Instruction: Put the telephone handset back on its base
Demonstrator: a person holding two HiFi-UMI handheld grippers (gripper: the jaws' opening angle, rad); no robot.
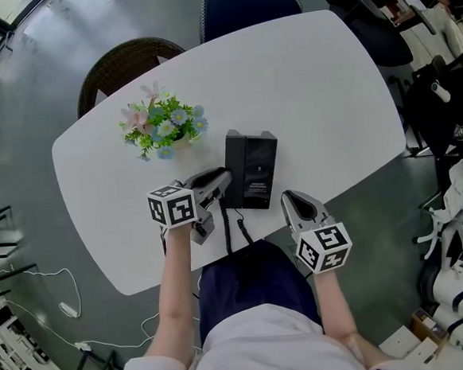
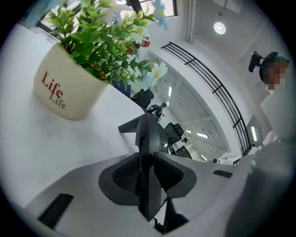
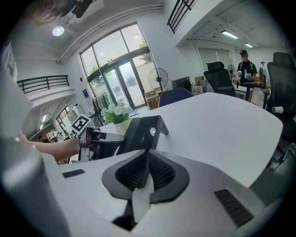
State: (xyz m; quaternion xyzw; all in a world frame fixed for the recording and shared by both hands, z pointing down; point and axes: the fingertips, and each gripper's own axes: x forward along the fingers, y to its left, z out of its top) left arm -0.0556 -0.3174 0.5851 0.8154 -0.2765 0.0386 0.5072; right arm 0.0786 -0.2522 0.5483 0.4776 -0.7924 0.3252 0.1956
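1. Handset point(image 2: 149, 134): a slim black slab, seen edge-on in the left gripper view. It stands between the jaws of the left gripper point(image 1: 222, 181). In the head view it lies along the left side of the base point(image 1: 261, 174).
2. Left gripper state: the jaws are parted and straddle the handset. The ribbed dark pads point(image 2: 127, 178) lie just beside its two faces, and no firm clamp is visible.
3. Right gripper point(image 3: 145, 155): the jaws are together, pad against pad, with nothing between them. In the head view it hangs at the near table edge, right of the base and apart from it.
4. Base: a black, hard-edged unit with a smooth plastic finish. In the right gripper view it sits tilted up on a wedge-shaped stand. It stands near the near edge of the table point(image 1: 312, 94).
5. Cord point(image 1: 226, 224): a black coil that runs from the phone toward the near table edge and passes between the two grippers.
6. Table: a white, smooth, matt top with rounded corners. A wide bare surface extends right of the base and beyond it to the far edge.
7. Flower pot point(image 2: 69, 90): a cream, glazed, rounded pot with red "Life" print. It holds green leaves and pale blue and pink flowers point(image 1: 163, 126). It stands left of the base and beyond the left gripper, near but not touching.
8. Beyond the far edge stand a brown wicker chair point(image 1: 126, 57) and a dark blue chair point(image 1: 241, 4).
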